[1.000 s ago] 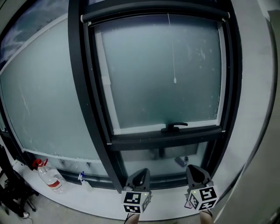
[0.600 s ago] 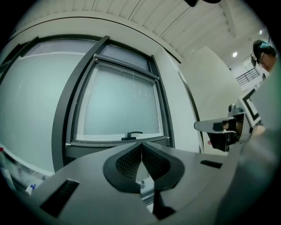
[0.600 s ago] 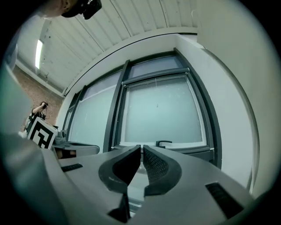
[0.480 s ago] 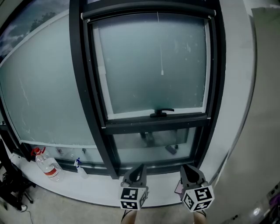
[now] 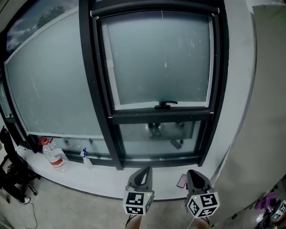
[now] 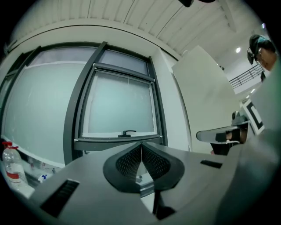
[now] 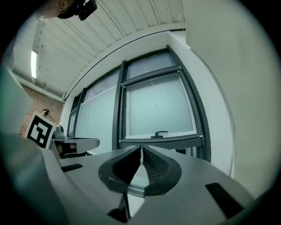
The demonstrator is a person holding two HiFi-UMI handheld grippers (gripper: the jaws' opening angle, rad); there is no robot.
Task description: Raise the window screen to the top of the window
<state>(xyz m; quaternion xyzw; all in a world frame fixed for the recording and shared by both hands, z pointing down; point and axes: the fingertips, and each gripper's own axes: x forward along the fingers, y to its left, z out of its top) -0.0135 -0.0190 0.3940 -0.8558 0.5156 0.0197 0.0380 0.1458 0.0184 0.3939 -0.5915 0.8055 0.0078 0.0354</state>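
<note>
The dark-framed window (image 5: 103,67) fills the upper head view, its pale frosted pane behind a thin pull cord with a small white bead (image 5: 165,65). The cord hangs from the top rail (image 5: 156,10). A black handle (image 5: 163,105) sits on the sash's bottom bar. My left gripper (image 5: 144,172) and right gripper (image 5: 193,174) are side by side low in the picture, level, short of the sill and touching nothing. The left gripper view shows its jaws (image 6: 141,145) shut and empty, aimed at the handle (image 6: 128,132). In the right gripper view the right gripper (image 7: 141,148) is shut and empty too, below the handle (image 7: 161,133).
On the white sill (image 5: 107,181) stand a water bottle with a red cap (image 5: 53,156) and a small spray bottle (image 5: 85,156); a phone (image 5: 181,180) lies near my right gripper. A black stand (image 5: 11,174) is at far left. A white wall (image 5: 250,112) borders the window's right.
Both grippers have drawn back from the window together; it looks smaller and higher in the head view, and more of the sill and floor shows. The jaws stayed shut.
</note>
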